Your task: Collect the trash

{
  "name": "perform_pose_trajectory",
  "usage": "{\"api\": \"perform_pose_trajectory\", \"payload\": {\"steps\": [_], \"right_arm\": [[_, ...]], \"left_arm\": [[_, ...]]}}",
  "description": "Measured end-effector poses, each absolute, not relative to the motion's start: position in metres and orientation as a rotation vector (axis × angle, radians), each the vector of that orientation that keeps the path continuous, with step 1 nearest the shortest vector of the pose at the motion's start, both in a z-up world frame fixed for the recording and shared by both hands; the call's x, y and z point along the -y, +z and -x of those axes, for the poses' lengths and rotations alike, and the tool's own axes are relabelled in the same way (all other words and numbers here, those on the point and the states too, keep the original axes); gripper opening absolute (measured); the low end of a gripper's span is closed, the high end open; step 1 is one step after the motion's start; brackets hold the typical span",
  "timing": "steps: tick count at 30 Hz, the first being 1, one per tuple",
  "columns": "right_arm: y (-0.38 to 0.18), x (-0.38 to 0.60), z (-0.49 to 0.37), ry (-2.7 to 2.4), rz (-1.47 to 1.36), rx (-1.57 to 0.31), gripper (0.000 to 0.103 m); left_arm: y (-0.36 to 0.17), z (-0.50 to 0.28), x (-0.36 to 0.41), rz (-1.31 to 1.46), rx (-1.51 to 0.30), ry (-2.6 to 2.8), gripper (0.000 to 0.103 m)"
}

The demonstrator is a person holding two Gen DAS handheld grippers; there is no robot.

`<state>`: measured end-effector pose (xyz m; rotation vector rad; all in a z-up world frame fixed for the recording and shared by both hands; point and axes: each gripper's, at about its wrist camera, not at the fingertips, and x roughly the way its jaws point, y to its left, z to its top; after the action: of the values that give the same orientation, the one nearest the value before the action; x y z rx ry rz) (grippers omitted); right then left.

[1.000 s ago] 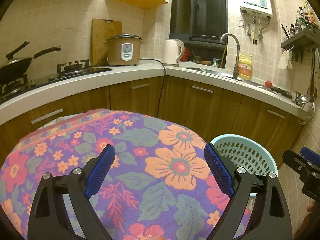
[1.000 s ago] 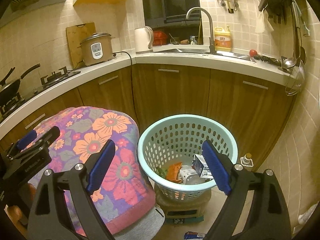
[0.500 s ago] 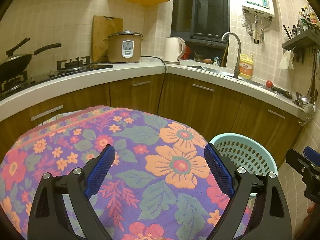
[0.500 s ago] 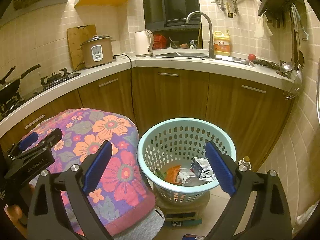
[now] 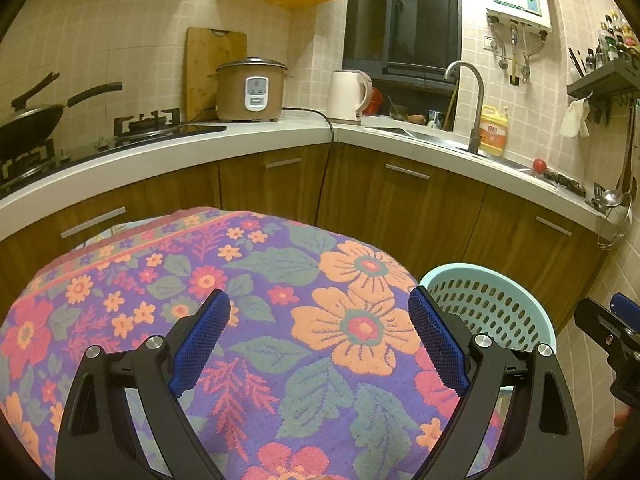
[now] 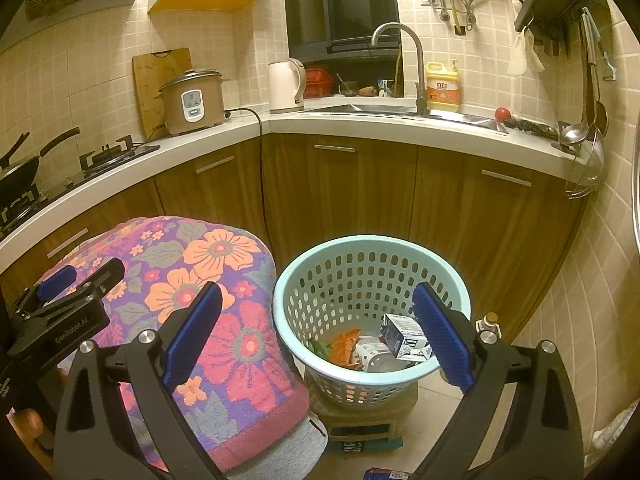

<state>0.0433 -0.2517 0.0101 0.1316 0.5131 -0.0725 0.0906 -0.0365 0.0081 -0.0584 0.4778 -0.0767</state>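
A pale blue perforated basket [image 6: 372,242] stands on the floor right of a cloth-covered table [image 6: 224,252]. Inside lie a small printed carton [image 6: 402,334], an orange wrapper [image 6: 344,346] and a white can [image 6: 374,354]. My right gripper [image 6: 316,288] hovers above and in front of the basket, its jaws opening wide with nothing between them. My left gripper [image 5: 318,294] hangs open and empty over the floral cloth [image 5: 280,280], with the basket [image 5: 492,304] at its right. Each gripper shows at the edge of the other's view.
The basket sits on a low box [image 6: 360,420]. A small bottle [image 6: 490,320] stands on the floor beside it and a packet [image 6: 386,474] lies at the bottom edge. Wooden cabinets [image 6: 360,192] and an L-shaped counter with rice cooker [image 6: 192,104], kettle [image 6: 286,86] and sink tap [image 6: 400,40] close off the back.
The right gripper's jaws have spread slightly wider. Both hands have otherwise stayed nearly still, and the left gripper's opening is unchanged.
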Motion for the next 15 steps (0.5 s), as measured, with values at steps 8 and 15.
{"api": "perform_pose_trajectory", "payload": {"steps": [8, 15], "right_arm": [[0.0112, 0.2498, -0.0412, -0.074, -0.121, -0.512, 0.094], [0.0144, 0.2526, -0.0402, -0.083, -0.121, -0.499, 0.094]], "left_arm": [[0.0082, -0.0909, 0.0351, 0.063, -0.480, -0.077, 0.091], [0.0079, -0.0910, 0.0349, 0.065, -0.484, -0.074, 0.091]]}}
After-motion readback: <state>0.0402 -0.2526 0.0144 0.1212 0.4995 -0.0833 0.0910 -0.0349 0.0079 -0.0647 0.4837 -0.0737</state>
